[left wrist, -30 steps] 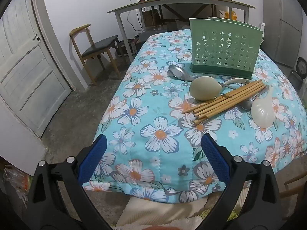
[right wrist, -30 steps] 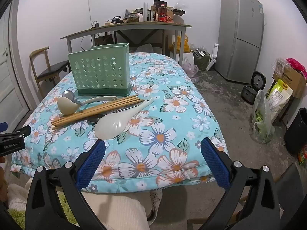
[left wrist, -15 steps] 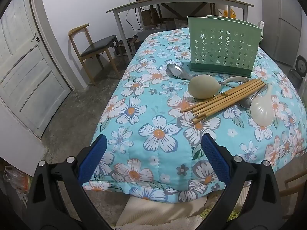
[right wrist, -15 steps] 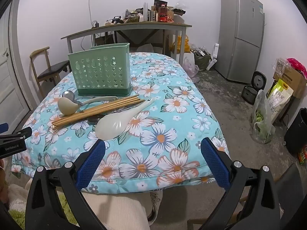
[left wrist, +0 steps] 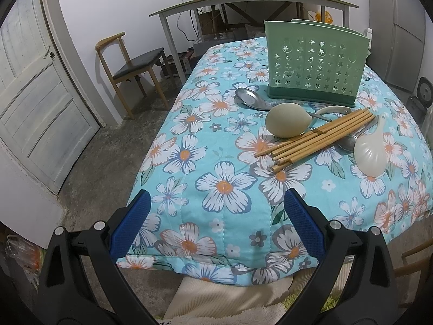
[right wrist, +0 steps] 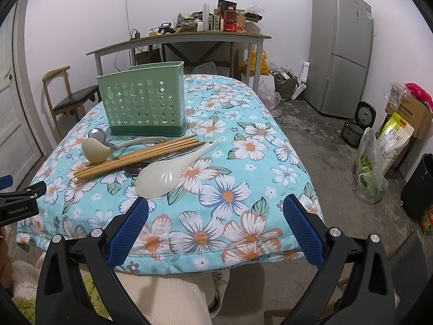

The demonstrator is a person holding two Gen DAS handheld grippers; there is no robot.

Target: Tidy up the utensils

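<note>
While both grippers hang at the near edge of the floral tablecloth (left wrist: pixel 224 189), neither has hold of anything: the left gripper (left wrist: pixel 216 222) has its blue pads spread wide at the bottom of its frame, and the right gripper (right wrist: pixel 215 224) is spread just as wide at the bottom of its own. Above centre in the right wrist view, a green perforated utensil holder (right wrist: pixel 143 105) stands upright on the cloth. Just below it lies a bundle of bamboo chopsticks (right wrist: pixel 135 157), slanting from lower left to upper right. A cream ladle (right wrist: pixel 96 150) rests at the bundle's left, with a metal spoon (right wrist: pixel 97 134) beside its bowl. A white rice paddle (right wrist: pixel 165 174) lies below the chopsticks, nearest the right gripper's left pad. Another metal spoon is partly hidden under the chopsticks.
</note>
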